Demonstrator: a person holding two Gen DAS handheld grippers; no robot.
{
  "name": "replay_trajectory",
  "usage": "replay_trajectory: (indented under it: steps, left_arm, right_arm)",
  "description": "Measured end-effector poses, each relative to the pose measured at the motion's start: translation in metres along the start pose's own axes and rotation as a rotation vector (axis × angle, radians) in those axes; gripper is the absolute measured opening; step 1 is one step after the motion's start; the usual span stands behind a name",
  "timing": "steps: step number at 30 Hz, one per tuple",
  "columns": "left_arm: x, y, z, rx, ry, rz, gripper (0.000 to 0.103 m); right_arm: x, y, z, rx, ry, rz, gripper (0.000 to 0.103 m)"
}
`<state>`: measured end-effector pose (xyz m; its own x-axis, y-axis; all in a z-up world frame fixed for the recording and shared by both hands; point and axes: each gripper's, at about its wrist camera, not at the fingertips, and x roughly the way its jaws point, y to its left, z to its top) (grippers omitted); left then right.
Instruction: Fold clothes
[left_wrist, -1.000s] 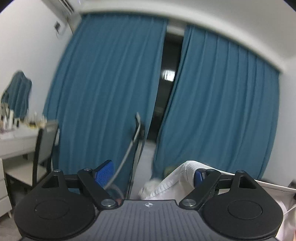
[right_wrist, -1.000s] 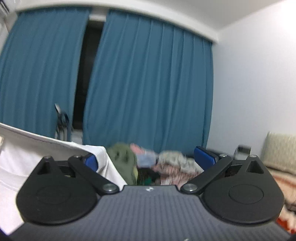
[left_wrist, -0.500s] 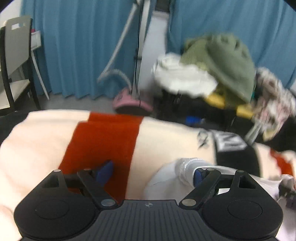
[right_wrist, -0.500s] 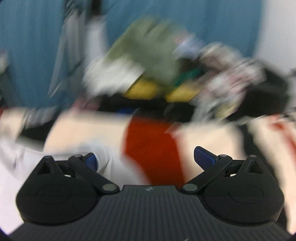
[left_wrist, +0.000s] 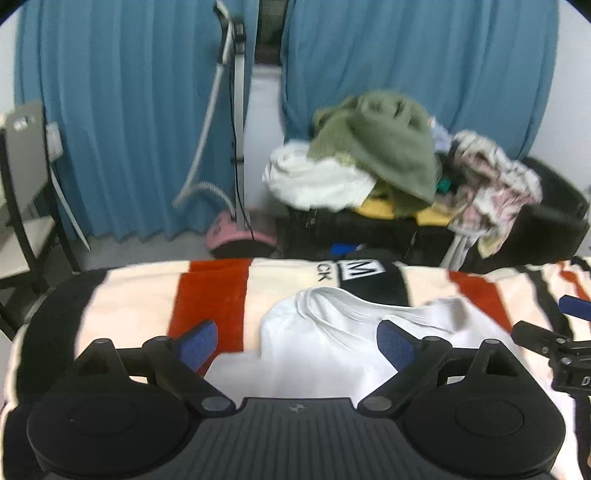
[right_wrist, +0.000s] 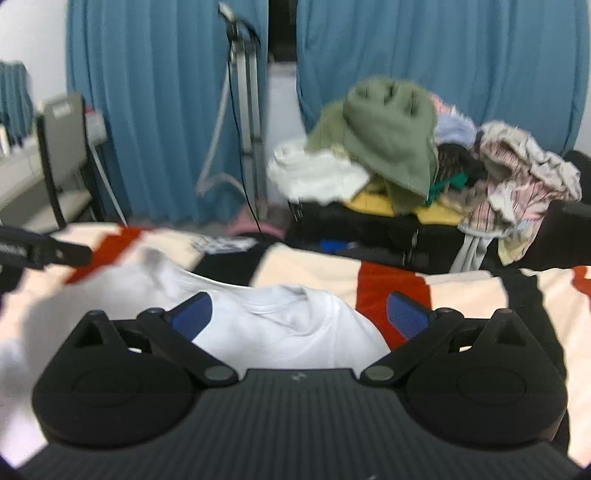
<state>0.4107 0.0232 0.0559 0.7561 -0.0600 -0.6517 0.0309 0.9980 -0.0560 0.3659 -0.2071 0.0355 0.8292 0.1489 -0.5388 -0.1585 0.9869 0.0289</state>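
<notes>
My left hand-held gripper (left_wrist: 297, 345) and right hand-held gripper (right_wrist: 301, 315) gape wide, holding nothing, over the rumpled, unfolded white shirt (left_wrist: 332, 332); 1 heaped clothes pile (left_wrist: 399, 173) waits beyond.

Near part of the crumpled white cotton shirt (left_wrist: 332, 354) hidden beneath the left tongs (left_wrist: 297, 341). Right tongs (left_wrist: 570, 314) cut off by the frame's edge. Right-wrist view blurred throughout; lettering on the striped cream, red and black blanket (right_wrist: 461, 291) unreadable there.
</notes>
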Motion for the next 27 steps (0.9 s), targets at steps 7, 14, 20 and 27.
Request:
replay_trajectory:
  steps: [7,14,20,27]
  left_arm:
    - [-0.153,-0.019,-0.071,0.015,-0.172,0.009,0.095]
    - [-0.25,-0.048,-0.141,0.033,-0.249,-0.007,0.095]
    - [-0.279,-0.052,-0.197,0.047,-0.329,-0.005,0.095]
    - [-0.233,-0.01,-0.235,-0.116,-0.278,-0.017,0.095]
  right_arm:
    - [-0.15,0.015,-0.039,0.052,-0.142,-0.007,0.103]
    - [-0.255,0.018,-0.1,0.077,-0.235,-0.026,0.099]
    - [-0.298,0.014,-0.142,0.116,-0.288,-0.012,0.078]
    - [-0.287,0.009,-0.192,0.192,-0.29,0.03,0.09]
